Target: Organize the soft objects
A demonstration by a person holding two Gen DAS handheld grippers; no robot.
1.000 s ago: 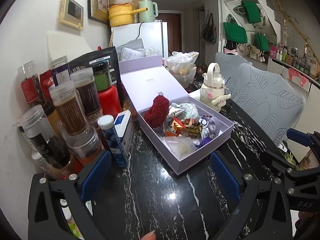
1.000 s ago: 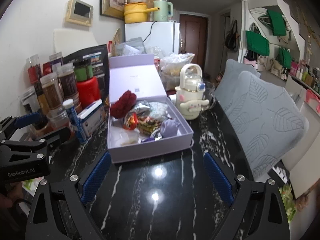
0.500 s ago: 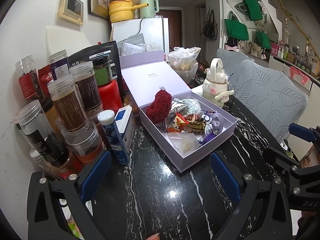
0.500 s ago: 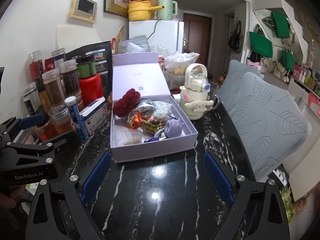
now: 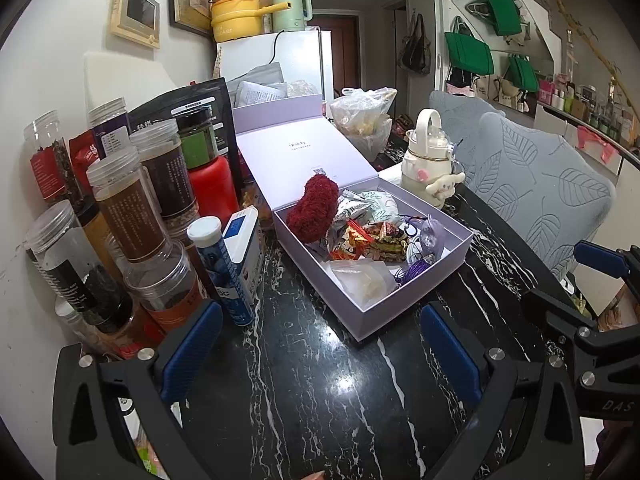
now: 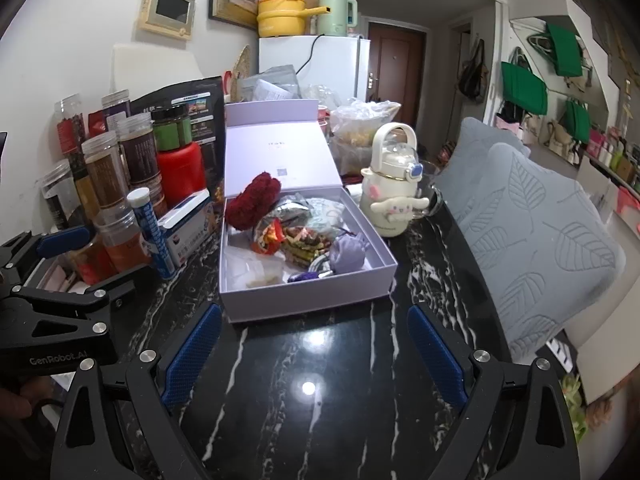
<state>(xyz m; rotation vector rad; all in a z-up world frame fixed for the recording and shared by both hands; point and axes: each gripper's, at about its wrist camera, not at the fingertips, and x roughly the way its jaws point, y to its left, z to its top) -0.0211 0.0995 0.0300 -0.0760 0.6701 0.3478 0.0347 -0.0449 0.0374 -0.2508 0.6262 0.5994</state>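
Observation:
An open lilac box [image 5: 372, 312] [image 6: 304, 300] sits on the black marble table, its lid leaning back. Inside lie a fuzzy dark red soft item [image 5: 314, 210] [image 6: 253, 202], foil snack packets [image 5: 360, 208] [image 6: 292, 210], a small purple pouch [image 5: 434, 236] [image 6: 347, 254] and a clear bag [image 5: 364, 280]. My left gripper [image 5: 320, 344] stands open over the table in front of the box, nothing between its blue pads. My right gripper [image 6: 312, 344] is open too, a little short of the box's front wall.
Several spice jars [image 5: 132, 208] [image 6: 108, 172], a red canister [image 5: 212, 184] and a blue tube [image 5: 222, 268] crowd the left. A cream bottle with a plush dog [image 5: 430, 164] [image 6: 394, 196] stands right of the box. Grey leaf cushions [image 6: 532, 232] line the right edge.
Both views have shifted slightly, so the box sits a bit farther up and away in each. Both grippers have stayed open, and nothing in the box has moved.

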